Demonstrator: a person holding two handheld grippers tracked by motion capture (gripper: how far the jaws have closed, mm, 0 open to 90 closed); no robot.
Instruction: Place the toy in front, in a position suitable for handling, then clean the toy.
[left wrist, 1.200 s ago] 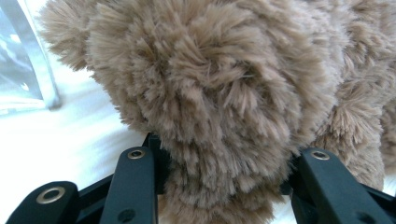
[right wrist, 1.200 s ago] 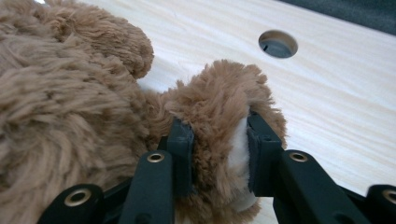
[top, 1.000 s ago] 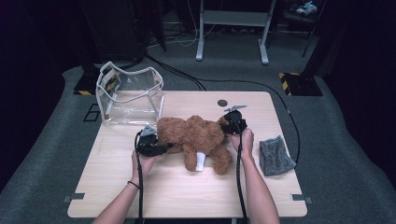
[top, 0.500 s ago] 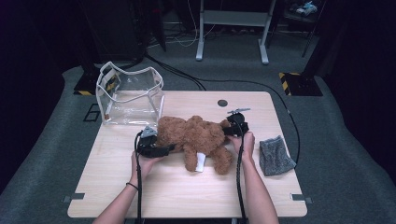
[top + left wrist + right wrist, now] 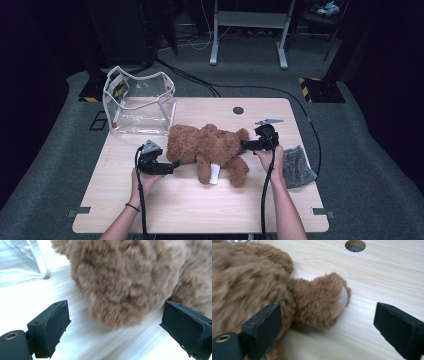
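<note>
1. The brown teddy bear (image 5: 210,150) lies flat on the middle of the wooden table (image 5: 200,210), just beside the clear plastic bag (image 5: 140,107) at the far left.
2. Your left gripper (image 5: 175,164) points at the bear's left end. Its jaws have just been opening and now stand spread; in the left gripper view (image 5: 113,322) a rounded furry part (image 5: 125,285) sits ahead of and between the jaws, and neither pad presses it.
3. Your right gripper (image 5: 245,145) points at the bear's right end. Its jaws have likewise just been opening and stand spread; in the right gripper view (image 5: 327,322) a stubby limb with a pale pad (image 5: 322,300) lies between them, nearer the left jaw and unpinched.
4. A grey cloth (image 5: 298,166) lies near your right hand (image 5: 272,157).
</note>
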